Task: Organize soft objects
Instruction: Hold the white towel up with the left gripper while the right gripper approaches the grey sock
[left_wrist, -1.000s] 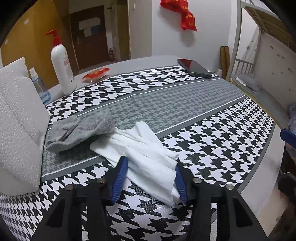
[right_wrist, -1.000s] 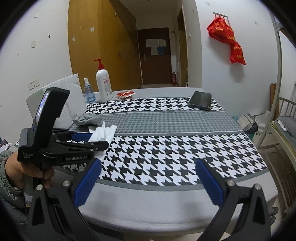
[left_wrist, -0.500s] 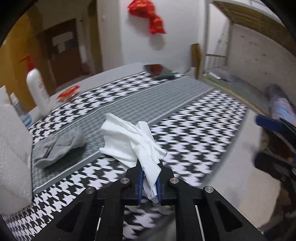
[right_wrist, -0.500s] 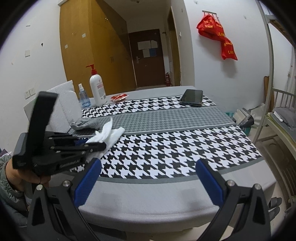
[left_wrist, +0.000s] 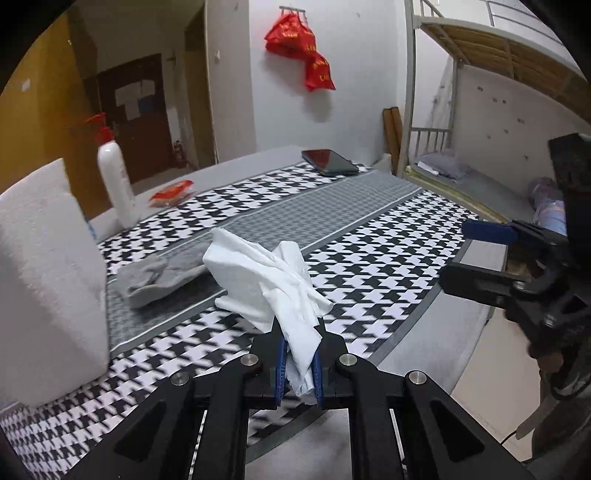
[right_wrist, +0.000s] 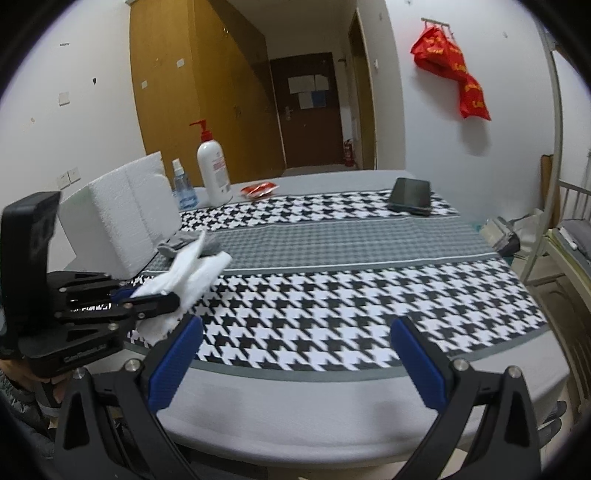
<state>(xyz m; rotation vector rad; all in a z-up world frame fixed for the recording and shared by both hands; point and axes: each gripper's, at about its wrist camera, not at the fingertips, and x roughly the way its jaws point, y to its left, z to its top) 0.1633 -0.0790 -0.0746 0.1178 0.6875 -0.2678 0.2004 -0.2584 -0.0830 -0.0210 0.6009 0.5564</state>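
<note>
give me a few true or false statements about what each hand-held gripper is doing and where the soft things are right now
1. The left hand-held gripper is shut on the white cloth. True.
2. The right hand-held gripper holds the grey cloth. False: it is open and empty; the grey cloth lies on the table.
3. The white cloth lies flat on the table. False: its pinched end is lifted and the rest hangs bunched from the fingers.
4. The phone lies at the far side of the table. True.
5. The pump bottle has tipped over. False: it stands upright beside the small spray bottle.
</note>
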